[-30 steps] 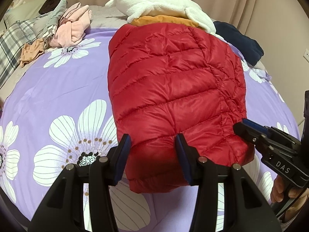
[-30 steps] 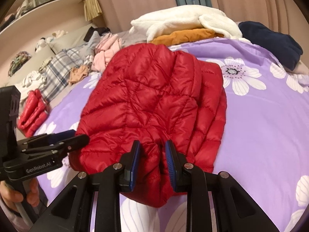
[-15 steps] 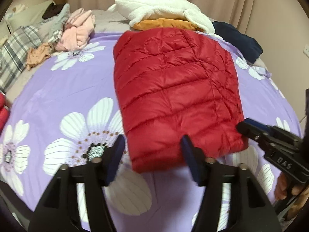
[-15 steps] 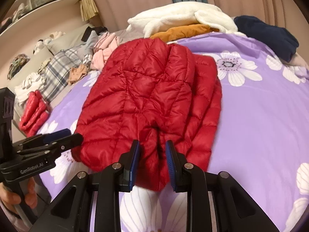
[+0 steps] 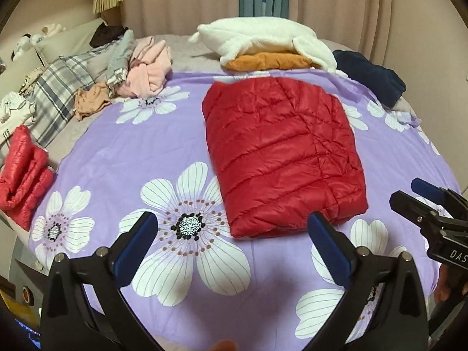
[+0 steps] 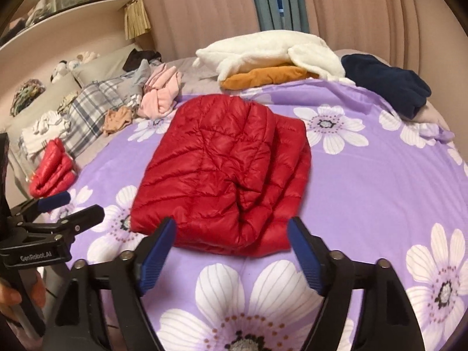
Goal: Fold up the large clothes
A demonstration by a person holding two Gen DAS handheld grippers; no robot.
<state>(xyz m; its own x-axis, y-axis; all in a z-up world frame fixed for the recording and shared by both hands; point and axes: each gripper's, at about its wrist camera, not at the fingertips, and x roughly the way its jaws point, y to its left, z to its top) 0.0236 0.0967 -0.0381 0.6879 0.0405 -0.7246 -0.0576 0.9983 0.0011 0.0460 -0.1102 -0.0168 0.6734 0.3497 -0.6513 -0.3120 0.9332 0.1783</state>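
The folded red down jacket (image 5: 283, 158) lies at twelve o'clock of both claws, long axis running away. Left gripper (image 5: 234, 239) and right gripper (image 6: 231, 251) gape wide, empty, about equally near its near edge.

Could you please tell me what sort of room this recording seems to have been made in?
Most likely a bedroom at home. The red jacket lies on a bed under a purple flowered sheet, a plaid pillow sits at its head, and closed curtains hang behind the piled clothes.
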